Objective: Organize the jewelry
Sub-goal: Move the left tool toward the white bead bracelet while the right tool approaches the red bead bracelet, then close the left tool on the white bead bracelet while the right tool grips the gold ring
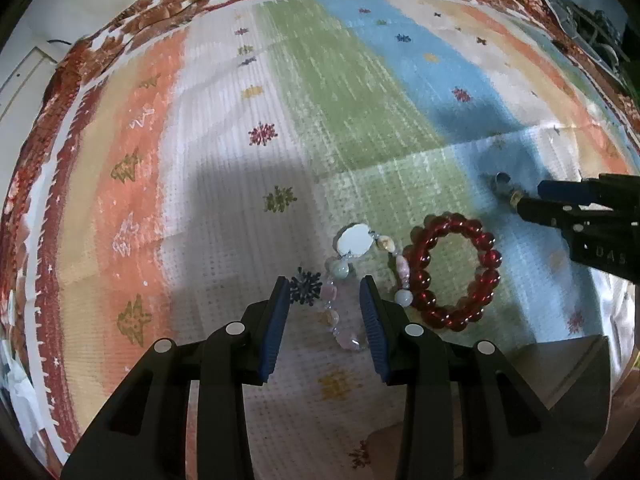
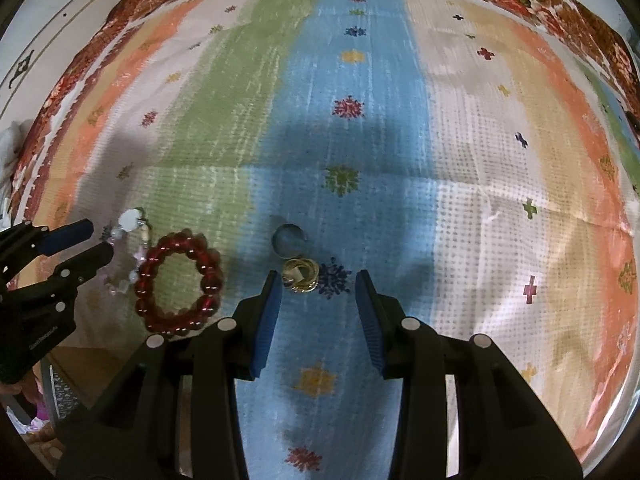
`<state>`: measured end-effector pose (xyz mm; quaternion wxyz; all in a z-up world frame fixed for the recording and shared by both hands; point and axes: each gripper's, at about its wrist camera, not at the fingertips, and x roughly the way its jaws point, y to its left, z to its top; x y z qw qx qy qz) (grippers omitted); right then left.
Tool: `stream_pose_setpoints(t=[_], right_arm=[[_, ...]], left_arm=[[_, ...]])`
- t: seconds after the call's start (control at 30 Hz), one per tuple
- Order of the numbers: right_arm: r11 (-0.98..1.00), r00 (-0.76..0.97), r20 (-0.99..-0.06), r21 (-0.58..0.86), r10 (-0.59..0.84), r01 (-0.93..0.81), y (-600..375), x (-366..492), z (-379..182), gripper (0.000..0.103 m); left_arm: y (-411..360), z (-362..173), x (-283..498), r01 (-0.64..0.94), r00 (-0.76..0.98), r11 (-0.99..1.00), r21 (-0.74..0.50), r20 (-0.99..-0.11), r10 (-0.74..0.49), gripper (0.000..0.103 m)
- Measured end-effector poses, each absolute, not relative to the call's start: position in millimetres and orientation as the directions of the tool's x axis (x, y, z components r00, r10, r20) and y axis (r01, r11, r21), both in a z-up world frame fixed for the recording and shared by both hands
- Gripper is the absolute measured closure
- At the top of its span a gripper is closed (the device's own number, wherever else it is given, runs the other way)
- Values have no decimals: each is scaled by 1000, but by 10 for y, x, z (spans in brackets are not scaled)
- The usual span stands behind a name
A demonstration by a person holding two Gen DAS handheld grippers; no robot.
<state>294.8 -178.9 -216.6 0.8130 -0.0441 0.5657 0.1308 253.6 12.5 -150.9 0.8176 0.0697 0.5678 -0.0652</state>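
Both tongs parted, empty: left gripper straddling pale bead bracelet at lower centre, right gripper over gold rings. Probably light, slippery; best pinched across one strand.

I see a striped cloth carrying a red bead bracelet, a pale stone bracelet, a gold ring and a silver ring.

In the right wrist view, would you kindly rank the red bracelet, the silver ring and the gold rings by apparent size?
1. Red bracelet, clearly largest.
2. Silver ring and gold rings: they look about alike, so I won't rank them.
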Motion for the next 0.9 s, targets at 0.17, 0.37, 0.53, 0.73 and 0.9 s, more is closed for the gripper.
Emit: stream_pose_setpoints(t=[0.17, 0.37, 0.53, 0.73, 0.9], right_arm=[[962, 330, -931, 65, 155, -267, -1764, 2968, -2218, 63], [961, 338, -929, 61, 153, -270, -1745, 2993, -2229, 63], [960, 339, -928, 61, 155, -274, -1736, 2984, -2230, 62], [959, 335, -930, 54, 151, -279, -1723, 2985, -2222, 81], [956, 333, -930, 54, 153, -288, -1725, 2976, -2208, 82]], left_arm=[[130, -1592, 2528, 196, 325, 979, 48, -945, -19, 67], [127, -1615, 2532, 203, 323, 978, 49, -946, -20, 67], [129, -1641, 2553, 217, 322, 975, 51, -946, -22, 67], [114, -1645, 2549, 233, 324, 970, 65, -946, -15, 89], [150, -1613, 2541, 214, 322, 976, 46, -946, -26, 94]])
